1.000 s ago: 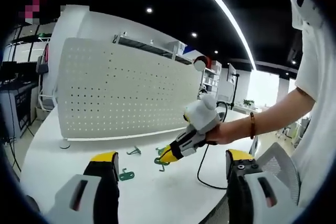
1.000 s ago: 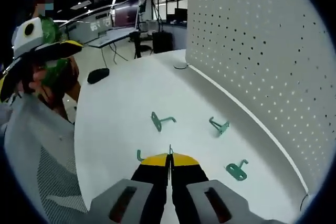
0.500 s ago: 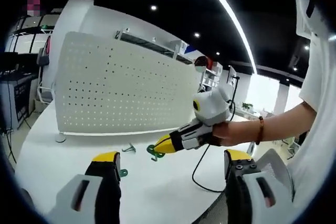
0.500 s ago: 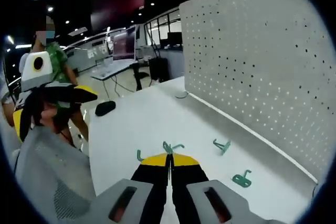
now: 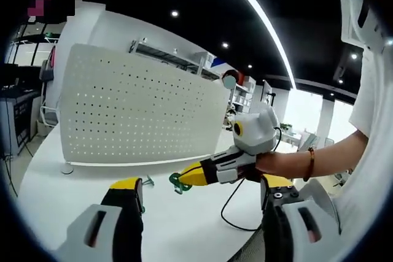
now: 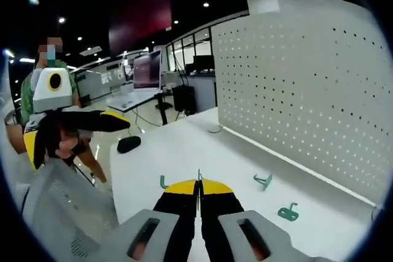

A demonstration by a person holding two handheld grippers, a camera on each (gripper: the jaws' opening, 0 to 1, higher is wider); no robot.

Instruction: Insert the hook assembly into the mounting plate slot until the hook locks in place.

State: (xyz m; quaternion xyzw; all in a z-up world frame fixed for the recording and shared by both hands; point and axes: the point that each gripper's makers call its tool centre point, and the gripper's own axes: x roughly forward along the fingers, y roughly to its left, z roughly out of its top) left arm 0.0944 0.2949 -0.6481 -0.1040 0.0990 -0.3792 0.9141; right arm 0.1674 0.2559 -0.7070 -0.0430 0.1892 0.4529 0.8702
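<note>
Right gripper [image 5: 182, 180] is pinched on a green hook [image 5: 178, 181], held above the table [image 5: 184, 225] in front of the pegboard [image 5: 135, 115]. Left gripper [image 5: 199, 194] is spread wide, empty. Square the hook's back tabs to a hole row before pushing in. From the right gripper view the tabs are mostly hidden behind the jaws, so orientation is probably unclear. Spare hooks [image 6: 288, 213] lie on the table.
</note>
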